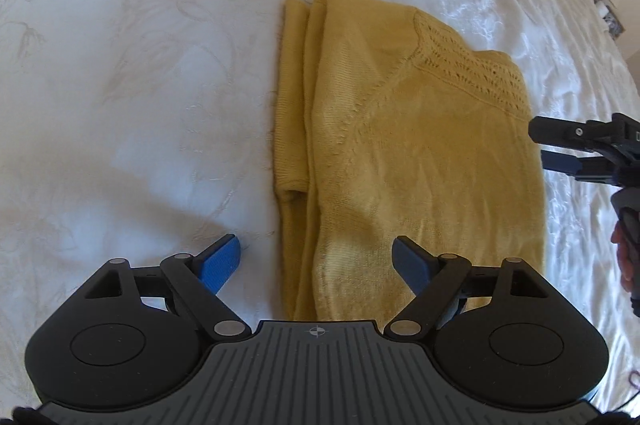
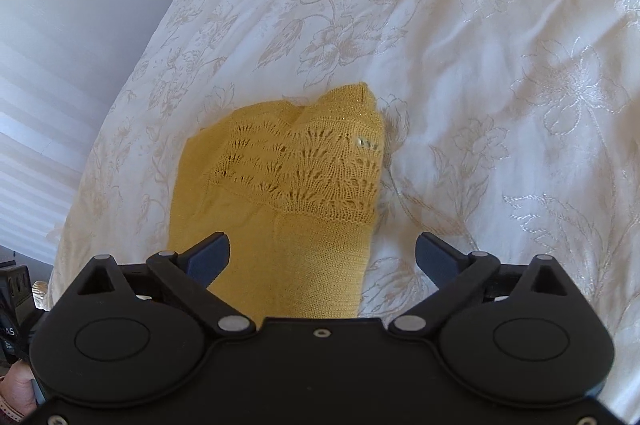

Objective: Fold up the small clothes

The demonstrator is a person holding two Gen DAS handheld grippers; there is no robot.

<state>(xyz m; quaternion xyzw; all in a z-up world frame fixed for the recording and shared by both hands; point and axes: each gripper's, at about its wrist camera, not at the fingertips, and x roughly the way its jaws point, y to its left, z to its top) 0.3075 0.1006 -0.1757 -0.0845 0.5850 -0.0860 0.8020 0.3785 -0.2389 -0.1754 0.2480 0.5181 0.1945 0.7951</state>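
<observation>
Sweater (image 1: 404, 153), mustard-yellow knit, small, lace yoke; lies folded lengthwise on the bed (image 1: 140, 85), centre of frame in both wrist views.

Left gripper (image 1: 318, 261): fingers (image 1: 220, 261) spread wide, holding nothing, poised above the garment's near end; one blue pad over bare bedspread at lower left, the other over the knit.

Right gripper (image 2: 322, 259): fingers (image 2: 208, 257) likewise wide apart and empty, straddling the sweater's right edge (lace yoke just beyond, mid-frame).

Step in hand, by judgement: the crosswise fold. Advice: pinch every stacked layer at each near corner, lift both together, carry evenly toward the yoke so edges align; snagging the openwork lace is the risk.
</observation>
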